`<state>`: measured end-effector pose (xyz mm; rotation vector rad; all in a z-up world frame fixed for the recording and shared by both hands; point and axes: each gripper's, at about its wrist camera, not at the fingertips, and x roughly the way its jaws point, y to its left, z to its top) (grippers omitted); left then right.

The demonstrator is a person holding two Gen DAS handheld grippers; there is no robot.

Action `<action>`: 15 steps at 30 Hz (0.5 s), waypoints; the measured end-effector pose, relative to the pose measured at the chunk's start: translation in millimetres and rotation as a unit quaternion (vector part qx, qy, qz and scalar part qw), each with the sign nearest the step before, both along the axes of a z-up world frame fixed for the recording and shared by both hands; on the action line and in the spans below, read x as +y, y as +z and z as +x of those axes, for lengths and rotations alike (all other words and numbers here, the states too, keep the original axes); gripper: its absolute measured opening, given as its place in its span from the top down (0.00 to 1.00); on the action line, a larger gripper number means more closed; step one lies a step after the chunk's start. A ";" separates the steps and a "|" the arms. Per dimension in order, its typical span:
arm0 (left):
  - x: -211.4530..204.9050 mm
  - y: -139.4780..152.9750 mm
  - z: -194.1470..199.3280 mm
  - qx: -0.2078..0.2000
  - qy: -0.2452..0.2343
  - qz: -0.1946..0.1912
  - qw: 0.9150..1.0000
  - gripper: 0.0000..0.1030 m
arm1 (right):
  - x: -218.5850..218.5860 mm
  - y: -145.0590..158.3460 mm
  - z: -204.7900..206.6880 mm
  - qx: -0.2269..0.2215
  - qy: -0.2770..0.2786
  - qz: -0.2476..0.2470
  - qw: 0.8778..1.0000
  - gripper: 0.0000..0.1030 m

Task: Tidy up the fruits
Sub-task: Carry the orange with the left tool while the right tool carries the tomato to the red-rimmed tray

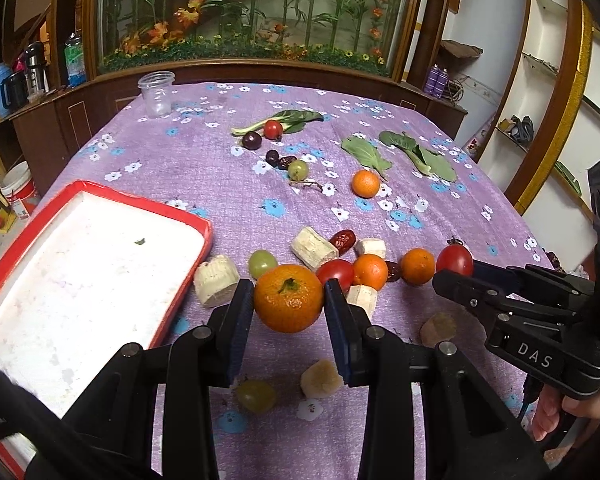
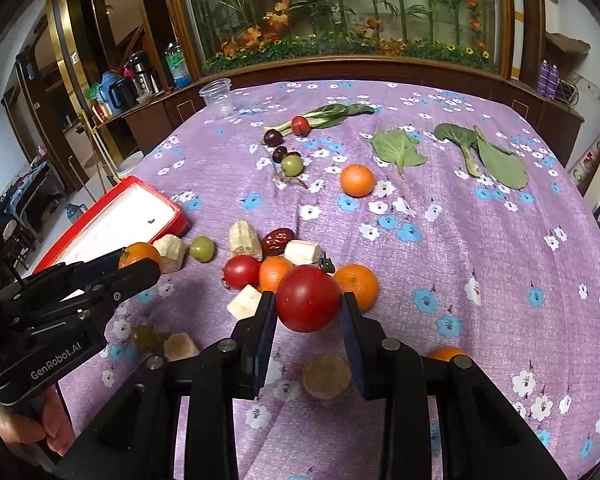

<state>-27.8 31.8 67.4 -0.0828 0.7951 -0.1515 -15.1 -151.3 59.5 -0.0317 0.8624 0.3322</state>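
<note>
Purple cloth (image 1: 188, 168); glossy orange mandarin (image 1: 289, 298).

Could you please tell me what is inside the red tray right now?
The red tray holds no fruit, only a small green scrap on its white floor. The left gripper and dark sleeve cover its near corner.

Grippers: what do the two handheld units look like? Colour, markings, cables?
Both are matte black, with scissor-style linkages on silver pivot pins. The fingers carry flat dark-blue pads. The right gripper reads "DAS" in white on its body, with a thin black cable under its handle. The left gripper reads "GenRobot.AI". A bare hand grips its handle.
</note>
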 end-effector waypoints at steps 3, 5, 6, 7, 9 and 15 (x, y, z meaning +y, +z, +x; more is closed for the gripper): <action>3.8 2.1 -2.6 -0.003 0.005 0.001 1.000 0.68 | 5.4 2.1 -1.7 -0.003 0.007 0.000 1.000 0.68; 7.4 3.1 -3.6 -0.004 0.008 0.001 1.000 0.68 | 9.0 4.1 -2.7 -0.004 0.013 0.000 1.000 0.68; 9.2 3.8 -4.3 -0.005 0.011 0.001 1.000 0.68 | 10.9 5.0 -3.2 -0.005 0.016 -0.001 1.000 0.68; 10.3 4.1 -5.1 -0.006 0.013 0.001 1.000 0.68 | 12.5 5.5 -3.7 -0.006 0.018 0.000 1.000 0.68; 13.0 5.2 -6.2 -0.007 0.016 0.001 1.000 0.68 | 16.0 7.2 -4.6 -0.008 0.022 0.000 1.000 0.68; 19.3 8.5 -9.6 -0.010 0.025 0.001 1.000 0.68 | 25.3 10.8 -6.2 -0.011 0.035 0.000 0.999 0.68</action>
